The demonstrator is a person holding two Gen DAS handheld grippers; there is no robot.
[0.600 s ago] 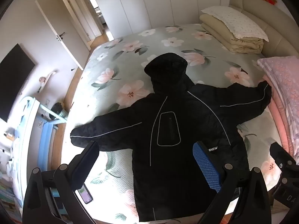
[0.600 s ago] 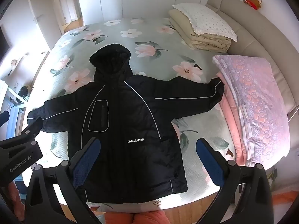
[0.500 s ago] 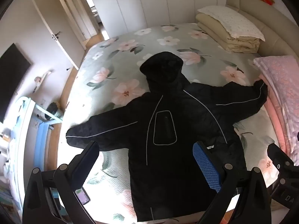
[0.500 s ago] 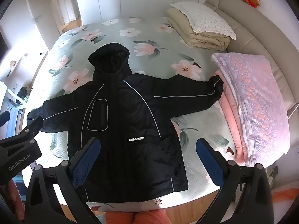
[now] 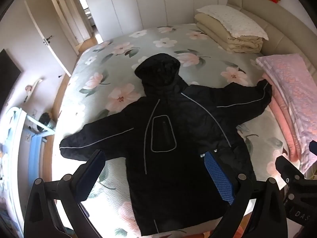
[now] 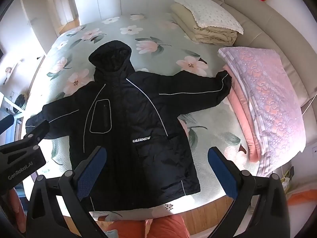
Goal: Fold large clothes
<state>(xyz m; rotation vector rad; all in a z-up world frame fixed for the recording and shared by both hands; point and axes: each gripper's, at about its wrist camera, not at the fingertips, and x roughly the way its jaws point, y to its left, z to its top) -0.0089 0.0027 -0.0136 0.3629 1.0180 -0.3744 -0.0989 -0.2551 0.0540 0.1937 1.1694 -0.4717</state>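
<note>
A large black hooded jacket (image 5: pixel 174 138) with thin white piping lies spread flat, front up, on the flowered bed, sleeves stretched out to both sides and hood pointing away; it also shows in the right wrist view (image 6: pixel 126 123). My left gripper (image 5: pixel 154 176) is open and empty, held above the jacket's lower left part. My right gripper (image 6: pixel 156 168) is open and empty, held above the jacket's lower right hem. Neither touches the cloth.
The bed (image 5: pixel 118 63) has a green floral cover. A folded pink blanket (image 6: pixel 267 103) lies at the right, touching the right cuff. A beige folded quilt with a pillow (image 6: pixel 206 25) sits at the far right. The bed's near edge and wood floor (image 6: pixel 208 210) lie below.
Both grippers have shifted a little to the right along the bed, so the jacket sits further left in the right view. The jacket has not moved. Both stay open.
</note>
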